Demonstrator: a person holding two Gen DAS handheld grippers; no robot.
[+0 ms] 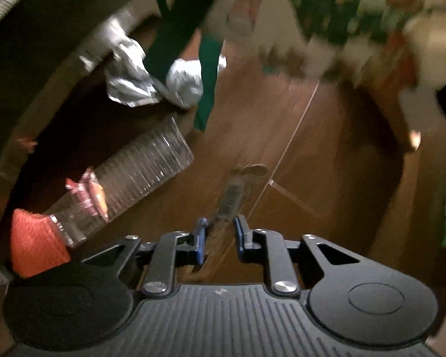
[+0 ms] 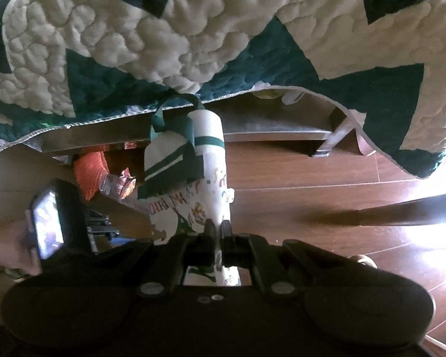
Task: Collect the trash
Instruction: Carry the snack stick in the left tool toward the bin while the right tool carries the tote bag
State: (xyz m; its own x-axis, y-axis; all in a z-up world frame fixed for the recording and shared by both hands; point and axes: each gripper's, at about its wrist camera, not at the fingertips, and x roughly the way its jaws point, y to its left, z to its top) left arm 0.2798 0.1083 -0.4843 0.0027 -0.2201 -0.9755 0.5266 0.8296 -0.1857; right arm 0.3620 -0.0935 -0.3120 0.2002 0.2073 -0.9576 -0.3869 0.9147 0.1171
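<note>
Paper bag (image 2: 190, 184), pinched by the closed right gripper (image 2: 217, 229), already holds a bottle (image 1: 128, 178) at nine o'clock and foil (image 1: 151, 80) at eleven. The left gripper (image 1: 220, 229), nearly closed, holds nothing; what trash is left I cannot tell.

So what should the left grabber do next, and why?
Probably lift the left gripper out of the bag: its jaws look empty, the bottle already lies inside, and the right gripper holds the rim.

Motion blur smears the patterned bag (image 1: 342, 23) above; the plastic bottle's (image 1: 128, 178) label is unreadable.
</note>
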